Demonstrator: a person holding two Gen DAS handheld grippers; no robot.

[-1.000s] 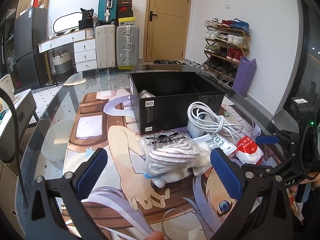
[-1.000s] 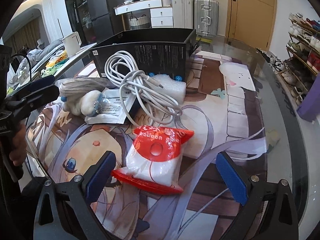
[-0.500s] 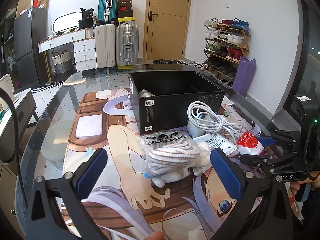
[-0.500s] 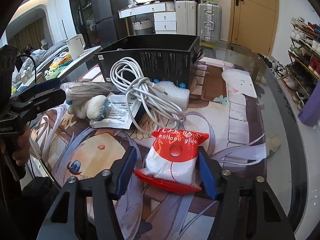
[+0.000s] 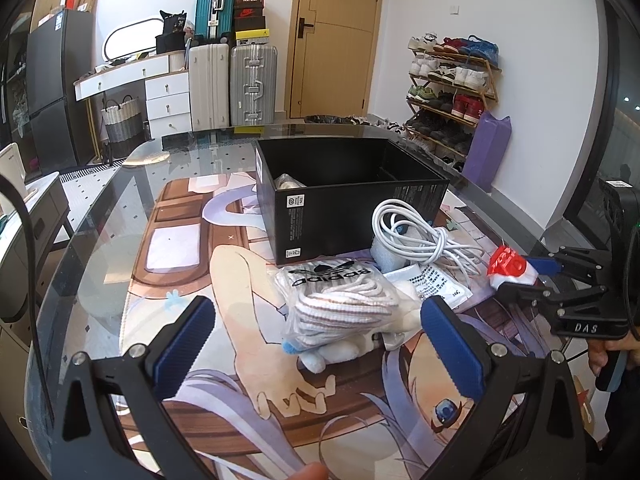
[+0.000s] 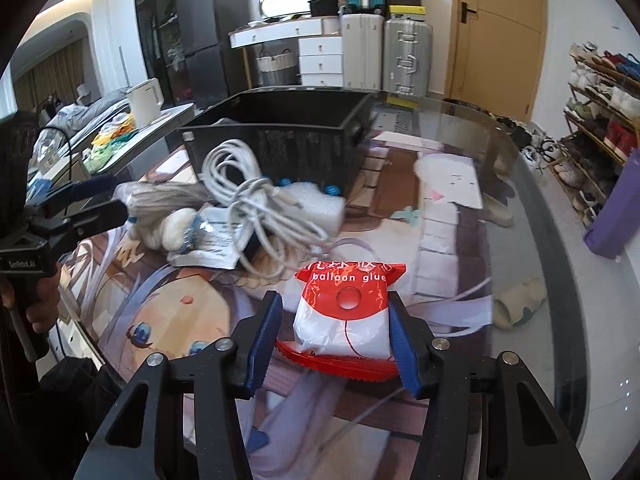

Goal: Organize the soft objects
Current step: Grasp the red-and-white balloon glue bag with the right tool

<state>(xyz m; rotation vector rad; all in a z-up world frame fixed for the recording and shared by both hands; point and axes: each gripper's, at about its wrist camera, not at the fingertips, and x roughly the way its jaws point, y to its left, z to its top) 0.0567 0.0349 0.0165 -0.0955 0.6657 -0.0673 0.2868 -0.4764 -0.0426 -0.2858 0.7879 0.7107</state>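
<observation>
Right gripper (image 6: 334, 326) jaws just closed onto red-and-white plastic "balloon glue" packet (image 6: 346, 308), held just above the patterned glass surface (image 6: 452, 208), near black cardboard box (image 6: 280, 140). Left gripper (image 5: 316, 336) jaws wide open, empty, w/ bagged white socks (image 5: 340, 304) between.

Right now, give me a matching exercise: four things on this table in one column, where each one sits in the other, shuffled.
1. balloon glue packet
2. white cable
3. adidas sock bag
4. black box

A. ahead of the left gripper, fingers wide apart
B. farthest back
C. between the right gripper fingers
D. coiled against the box

Pairs: 1-C, 2-D, 3-A, 4-B
</observation>
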